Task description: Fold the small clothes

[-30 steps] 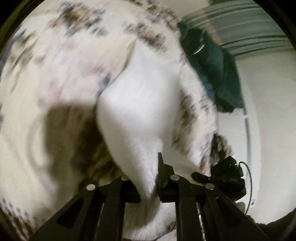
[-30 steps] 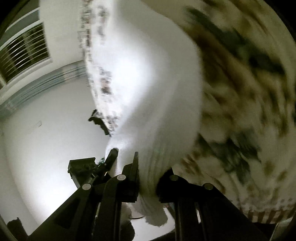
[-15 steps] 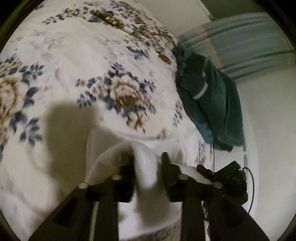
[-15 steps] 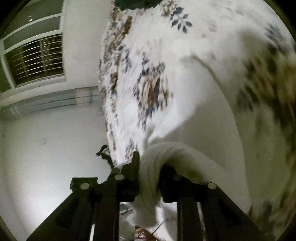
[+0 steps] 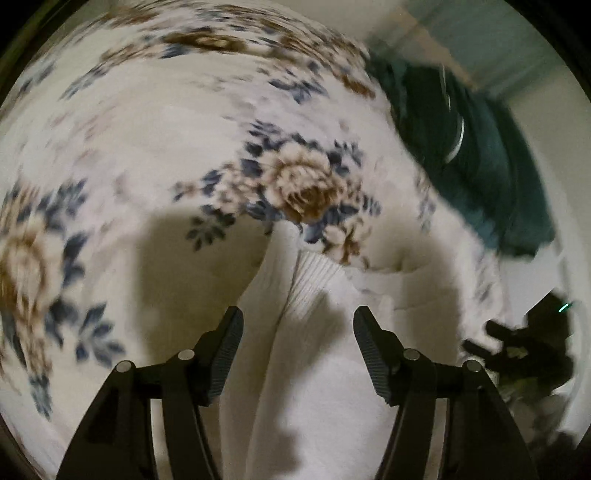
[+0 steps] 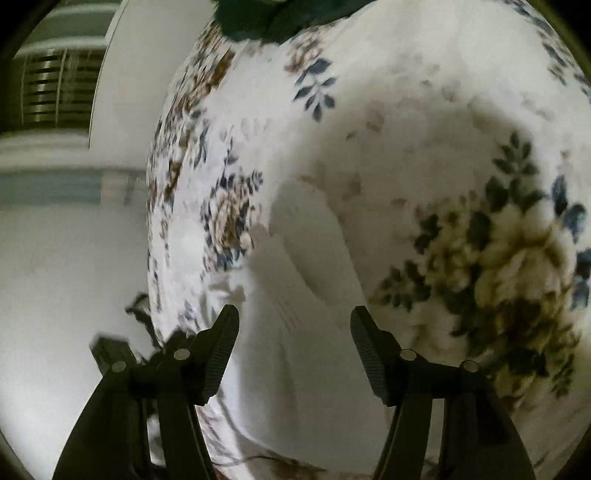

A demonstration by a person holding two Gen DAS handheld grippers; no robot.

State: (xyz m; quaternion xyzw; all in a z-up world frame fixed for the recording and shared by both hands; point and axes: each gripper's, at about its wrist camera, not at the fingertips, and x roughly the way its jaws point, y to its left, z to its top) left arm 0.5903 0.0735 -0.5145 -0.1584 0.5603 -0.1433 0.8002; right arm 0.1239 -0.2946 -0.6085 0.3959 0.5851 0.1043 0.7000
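A small white ribbed garment lies on the floral bedspread. My left gripper is open just above it, fingers on either side of its folded ridge, holding nothing. In the right wrist view the same white garment lies flat on the bedspread. My right gripper is open over it and empty. Both views are blurred by motion.
A dark teal garment lies on the bed at the far right; it also shows at the top of the right wrist view. The bed edge and a white floor are on the left. A black device sits beside the bed.
Both grippers held the white garment in the air, lowered it onto the bedspread, then opened and let it go. The garment now rests on the bed.
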